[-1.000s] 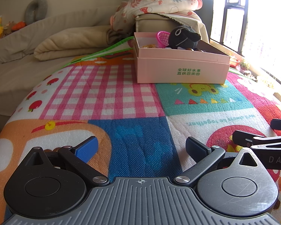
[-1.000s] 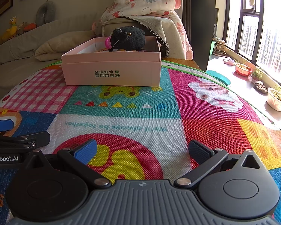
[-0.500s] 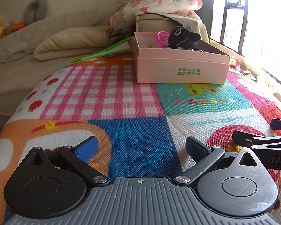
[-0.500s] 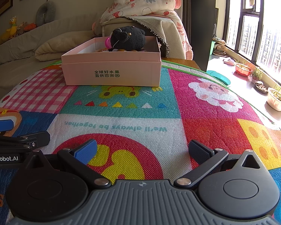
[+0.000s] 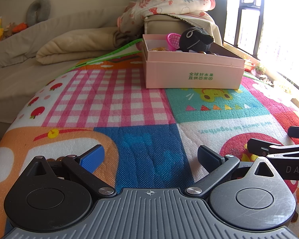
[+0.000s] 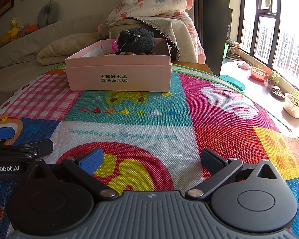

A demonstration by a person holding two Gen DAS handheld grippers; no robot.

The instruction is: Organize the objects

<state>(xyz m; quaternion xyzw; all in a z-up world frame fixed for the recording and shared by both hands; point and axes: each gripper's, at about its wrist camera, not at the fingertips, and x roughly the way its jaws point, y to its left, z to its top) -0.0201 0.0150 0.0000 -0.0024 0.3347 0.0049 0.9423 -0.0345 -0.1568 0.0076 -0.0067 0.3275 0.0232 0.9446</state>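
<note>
— What is seen of the pink box (image 6: 118, 75)?

— It is set open and upright on the far part of the patterned play mat (image 6: 153, 119), with printed characters shown on its front wall.

— What is held inside it?

— A black plush toy (image 6: 136, 42) is seated above the rim, and a pink mesh item (image 5: 173, 41) is pressed just beside it. Small brown and orange pieces are glimpsed beneath; their kind cannot be told.
</note>
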